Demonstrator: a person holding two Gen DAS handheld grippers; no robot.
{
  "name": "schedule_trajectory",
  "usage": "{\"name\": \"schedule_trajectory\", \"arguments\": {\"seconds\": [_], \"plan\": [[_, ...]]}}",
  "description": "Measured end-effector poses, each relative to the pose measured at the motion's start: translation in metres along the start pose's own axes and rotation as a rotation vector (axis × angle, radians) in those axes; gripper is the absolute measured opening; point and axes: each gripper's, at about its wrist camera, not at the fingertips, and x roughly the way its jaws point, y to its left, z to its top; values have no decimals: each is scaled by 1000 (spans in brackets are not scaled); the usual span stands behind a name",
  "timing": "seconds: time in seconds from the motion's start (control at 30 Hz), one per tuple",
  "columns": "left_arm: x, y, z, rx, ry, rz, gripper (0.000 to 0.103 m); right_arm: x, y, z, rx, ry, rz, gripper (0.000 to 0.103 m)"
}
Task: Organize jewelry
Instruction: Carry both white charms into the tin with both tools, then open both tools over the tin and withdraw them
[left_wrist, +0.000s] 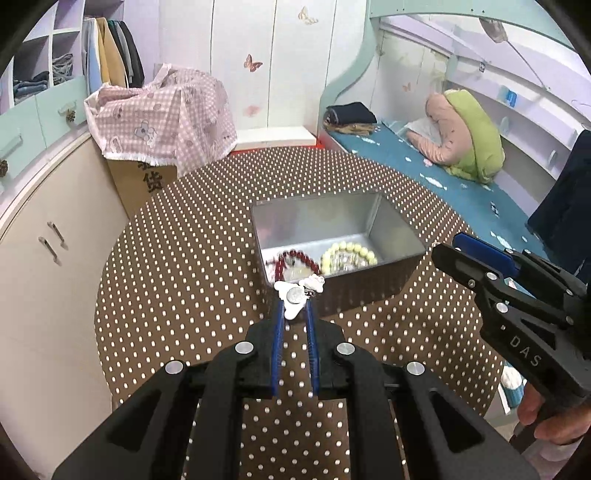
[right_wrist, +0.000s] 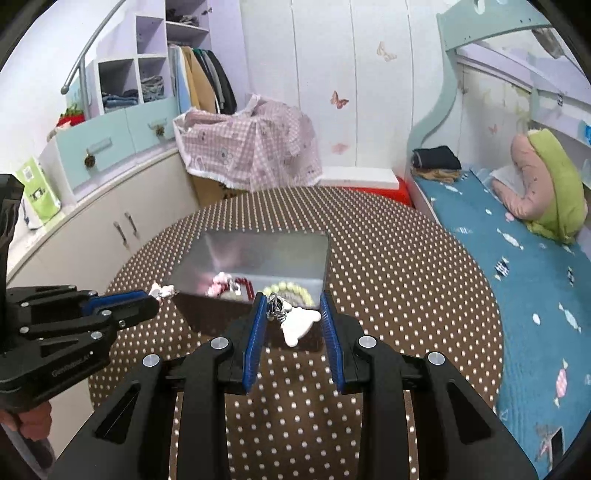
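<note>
A metal tin box (left_wrist: 399, 236) stands open on the round polka-dot table (left_wrist: 184, 258). It holds a dark red bead bracelet (left_wrist: 295, 258) and a pale yellow bead bracelet (left_wrist: 351, 253). My left gripper (left_wrist: 295, 302) is shut on a white keychain charm (left_wrist: 295, 299), just at the box's near rim. In the right wrist view, my right gripper (right_wrist: 293, 314) is open at the box (right_wrist: 258, 258), and a white bear charm with a metal ring (right_wrist: 297, 323) hangs between its pads, touching only the left one. The left gripper (right_wrist: 147, 299) shows at the left there.
A cardboard box under a pink checked cloth (left_wrist: 162, 118) stands beyond the table. Cream cabinets (left_wrist: 48, 258) run along the left. A bed with a blue sheet (left_wrist: 461, 184) and pillows lies to the right. The right gripper's body (left_wrist: 517, 295) hovers right of the tin.
</note>
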Motion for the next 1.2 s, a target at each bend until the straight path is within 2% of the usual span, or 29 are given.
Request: {"name": "schedule_trajectory", "arguments": {"seconds": [0.5,0.57,0.6,0.63,0.7,0.8,0.97,1.2], "plan": [[27,-1,33,-24,-2,11,11,29,12,30,-3,7,27,31],[29,-1,37,-23,-14,11,11,31,10,32,7,12,31,38],[29,-2,37,-22,-19,15,11,30,8,34,10,6,21,54],[29,-2,38,-21,-19,17,13,29,9,34,11,-6,1,65],[30,-2,39,-22,-20,19,29,26,8,35,8,-24,-36,67],[31,-2,38,-23,-22,32,38,25,4,35,19,-18,-43,69],[27,-2,34,-22,-24,35,47,21,-3,31,50,-2,-49,69],[9,-7,26,-31,-47,61,58,2,-1,23,51,-4,-72,76]]}}
